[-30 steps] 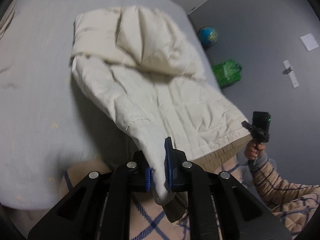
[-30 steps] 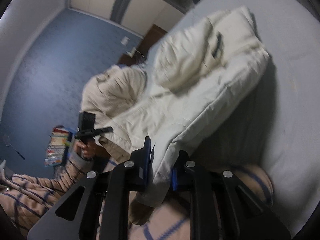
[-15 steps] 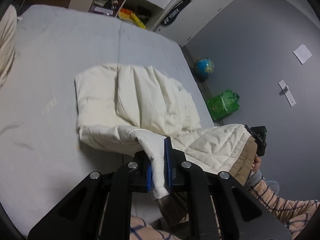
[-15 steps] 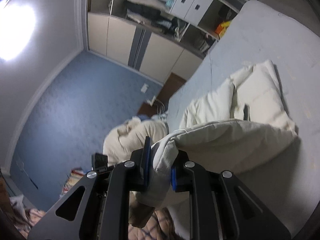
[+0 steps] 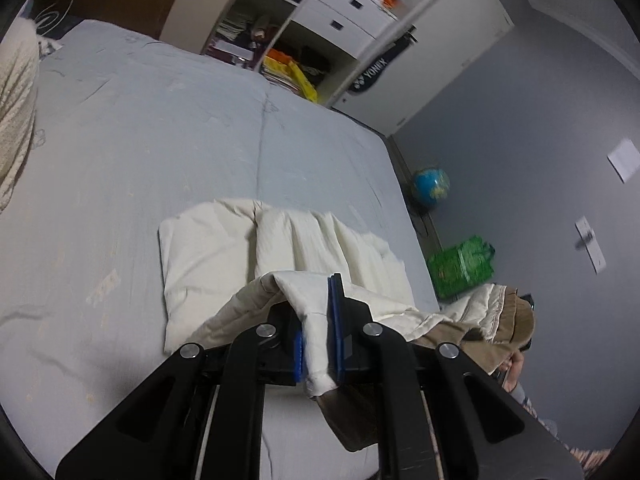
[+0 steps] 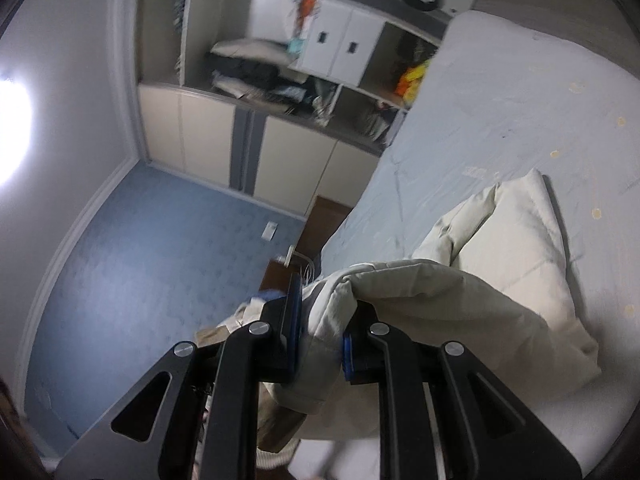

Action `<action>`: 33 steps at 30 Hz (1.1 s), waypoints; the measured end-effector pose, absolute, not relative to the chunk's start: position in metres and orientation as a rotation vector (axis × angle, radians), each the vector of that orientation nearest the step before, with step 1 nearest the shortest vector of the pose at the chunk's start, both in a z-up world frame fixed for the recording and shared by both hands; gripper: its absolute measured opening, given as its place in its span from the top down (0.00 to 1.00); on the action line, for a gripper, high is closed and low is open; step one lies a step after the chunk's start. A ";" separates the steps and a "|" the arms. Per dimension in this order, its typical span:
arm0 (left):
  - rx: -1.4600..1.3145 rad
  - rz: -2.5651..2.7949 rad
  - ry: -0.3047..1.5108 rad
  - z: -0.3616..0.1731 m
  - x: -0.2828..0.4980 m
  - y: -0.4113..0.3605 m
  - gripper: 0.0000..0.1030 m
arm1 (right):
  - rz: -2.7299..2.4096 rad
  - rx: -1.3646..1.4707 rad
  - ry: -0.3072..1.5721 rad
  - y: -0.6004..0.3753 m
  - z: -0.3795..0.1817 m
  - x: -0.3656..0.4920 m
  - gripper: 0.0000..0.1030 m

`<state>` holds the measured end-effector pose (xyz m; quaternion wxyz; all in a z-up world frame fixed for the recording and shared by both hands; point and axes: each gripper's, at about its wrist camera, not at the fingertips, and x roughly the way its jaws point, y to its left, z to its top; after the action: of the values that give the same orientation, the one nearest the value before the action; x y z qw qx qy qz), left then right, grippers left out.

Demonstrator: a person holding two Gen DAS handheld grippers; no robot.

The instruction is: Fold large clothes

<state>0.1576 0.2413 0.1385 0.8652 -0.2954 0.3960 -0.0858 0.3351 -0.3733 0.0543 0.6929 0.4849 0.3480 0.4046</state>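
Both tongs are closed on the cream padded jacket: the left tongs [image 5: 318, 344] pinch one corner of its hem between the blue pads, and the right tongs [image 6: 320, 340] pinch the other corner, so the jaws stand only as wide as the thick cloth allows. The jacket [image 5: 224, 248] lies on the grey bed [image 5: 140, 140], with its upper part flat on the sheet and the lower part lifted in a soft arch over it. I think the step in hand is to carry the hem over toward the far end, to fold the jacket in half. To do it well, the two corners should travel at equal height and speed, with the hem stretched between them, so the padding does not bunch. It is better to lay the hem down edge on edge before letting go, because this puffy fabric may spring back
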 end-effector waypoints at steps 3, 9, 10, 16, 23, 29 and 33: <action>-0.634 -0.166 0.835 0.134 0.182 0.250 0.90 | 0.862 1.100 0.796 -0.362 0.046 0.361 0.87; -0.691 -0.112 0.858 0.113 0.229 0.269 0.90 | 0.765 1.121 0.847 -0.342 0.025 0.409 0.87; -0.700 -0.100 0.864 0.108 0.237 0.272 0.90 | 0.748 1.123 0.856 -0.339 0.020 0.416 0.87; -0.778 -0.037 0.915 0.069 0.279 0.292 0.89 | 0.637 1.139 0.931 -0.327 -0.020 0.451 0.87; -0.813 0.018 0.999 0.018 0.317 0.302 0.87 | 0.542 1.178 1.035 -0.312 -0.072 0.474 0.86; -0.946 0.049 1.054 -0.020 0.321 0.310 0.72 | 0.508 1.188 1.129 -0.306 -0.091 0.480 0.83; -1.007 -0.011 0.913 0.004 0.296 0.317 0.27 | 0.535 1.128 1.129 -0.312 -0.070 0.476 0.70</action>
<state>0.2960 0.3174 0.0045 0.7778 -0.4656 0.4222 -0.0052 0.4762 -0.3118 -0.0699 0.6662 0.4996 0.5004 0.2371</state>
